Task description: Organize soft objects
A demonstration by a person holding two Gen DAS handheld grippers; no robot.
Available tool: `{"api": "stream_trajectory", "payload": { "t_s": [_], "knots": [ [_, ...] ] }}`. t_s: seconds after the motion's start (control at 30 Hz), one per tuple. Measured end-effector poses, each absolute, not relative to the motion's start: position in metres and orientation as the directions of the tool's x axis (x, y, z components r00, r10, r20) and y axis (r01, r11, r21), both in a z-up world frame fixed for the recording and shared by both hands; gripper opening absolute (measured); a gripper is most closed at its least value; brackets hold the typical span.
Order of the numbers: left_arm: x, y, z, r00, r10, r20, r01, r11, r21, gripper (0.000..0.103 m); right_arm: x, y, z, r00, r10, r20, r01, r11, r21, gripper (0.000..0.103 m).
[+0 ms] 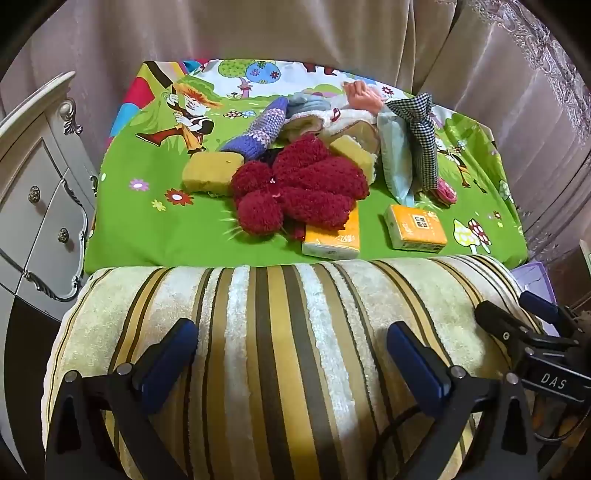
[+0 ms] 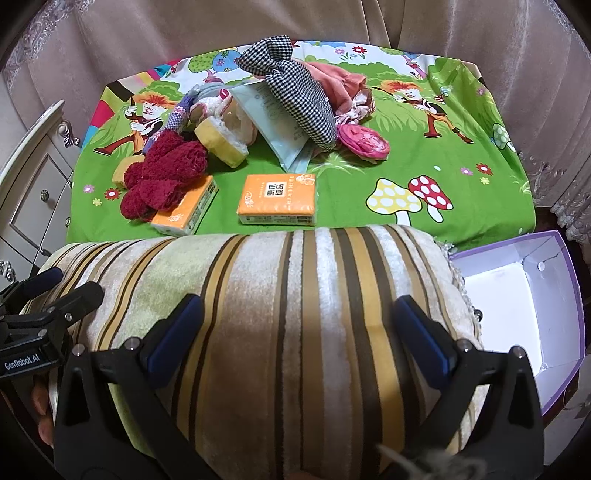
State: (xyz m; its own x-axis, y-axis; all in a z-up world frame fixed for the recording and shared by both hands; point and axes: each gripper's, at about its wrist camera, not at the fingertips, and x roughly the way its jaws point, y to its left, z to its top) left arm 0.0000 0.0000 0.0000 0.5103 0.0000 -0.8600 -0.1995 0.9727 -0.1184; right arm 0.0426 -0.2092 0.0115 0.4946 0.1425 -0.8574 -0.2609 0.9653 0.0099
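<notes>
A heap of soft things lies on a green cartoon-print cloth point(image 1: 147, 229): a dark red fuzzy piece point(image 1: 303, 188), two yellow sponges point(image 1: 212, 171), a purple knit sock point(image 1: 258, 129), a checked cloth point(image 2: 295, 92), a pale blue pack point(image 2: 280, 125) and a pink pouch point(image 2: 364, 142). Two orange tissue packs point(image 2: 279, 199) point(image 2: 184, 212) lie nearest. A striped plush cushion point(image 1: 277, 332) fills the foreground. My left gripper point(image 1: 291, 326) and right gripper point(image 2: 299, 300) hover side by side over it, both open with nothing clamped between the fingers.
A purple box with a white inside point(image 2: 517, 295) stands open to the right of the cushion. A white cabinet with drawers point(image 1: 37, 206) stands at the left. Beige curtains point(image 1: 295, 33) hang behind the cloth-covered surface.
</notes>
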Motion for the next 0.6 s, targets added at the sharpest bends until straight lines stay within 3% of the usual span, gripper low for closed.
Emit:
{"api": "stream_trajectory", "payload": {
  "t_s": [0.6],
  "knots": [
    [-0.0001,-0.0015,0.0016,0.514,0.008,-0.858,-0.200,0.973,-0.111,0.103,0.0426,-0.2092,0.0117,0.494,0.142,-0.858,-0.261,0.965,0.010,0.103]
  ]
}}
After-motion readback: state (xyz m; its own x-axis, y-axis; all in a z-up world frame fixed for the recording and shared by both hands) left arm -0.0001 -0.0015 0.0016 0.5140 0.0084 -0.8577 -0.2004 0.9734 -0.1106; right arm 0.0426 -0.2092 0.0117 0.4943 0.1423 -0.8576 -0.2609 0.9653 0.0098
